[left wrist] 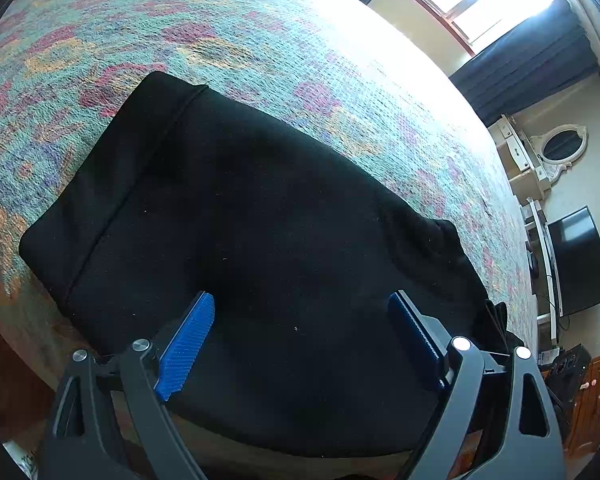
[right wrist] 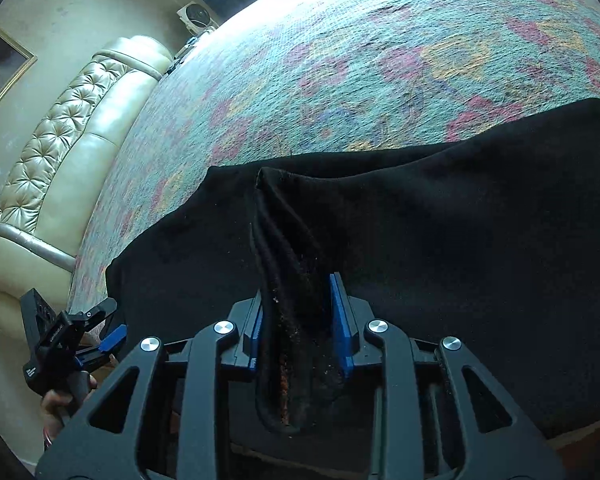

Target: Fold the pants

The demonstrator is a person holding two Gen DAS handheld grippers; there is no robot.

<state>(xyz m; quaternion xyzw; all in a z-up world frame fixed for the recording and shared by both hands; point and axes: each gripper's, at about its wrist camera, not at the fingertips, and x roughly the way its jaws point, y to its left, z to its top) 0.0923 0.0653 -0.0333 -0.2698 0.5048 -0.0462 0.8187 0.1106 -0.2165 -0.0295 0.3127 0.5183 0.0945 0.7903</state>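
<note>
The black pants (left wrist: pixel 260 220) lie folded in a broad flat block on the patterned bedspread (left wrist: pixel 260 40). My left gripper (left wrist: pixel 300 312) is open, its blue pads (left wrist: pixel 188 344) spread wide just above the near part of the pants, holding nothing. In the right wrist view the pants (right wrist: pixel 460 220) spread across the near bed. My right gripper (right wrist: pixel 298 300) is shut on a bunched edge of the pants (right wrist: pixel 288 240), which rises as a ridge between the blue pads (right wrist: pixel 340 320). The left gripper (right wrist: pixel 112 338) also shows in the right wrist view, at the lower left, beside the pants' edge.
The multicoloured bedspread (right wrist: pixel 340 60) covers the whole bed. A cream tufted headboard (right wrist: pixel 60 140) runs along the left. A window with dark curtains (left wrist: pixel 540 52), a white dresser with mirror (left wrist: pixel 556 152) and a dark TV (left wrist: pixel 580 260) stand past the bed.
</note>
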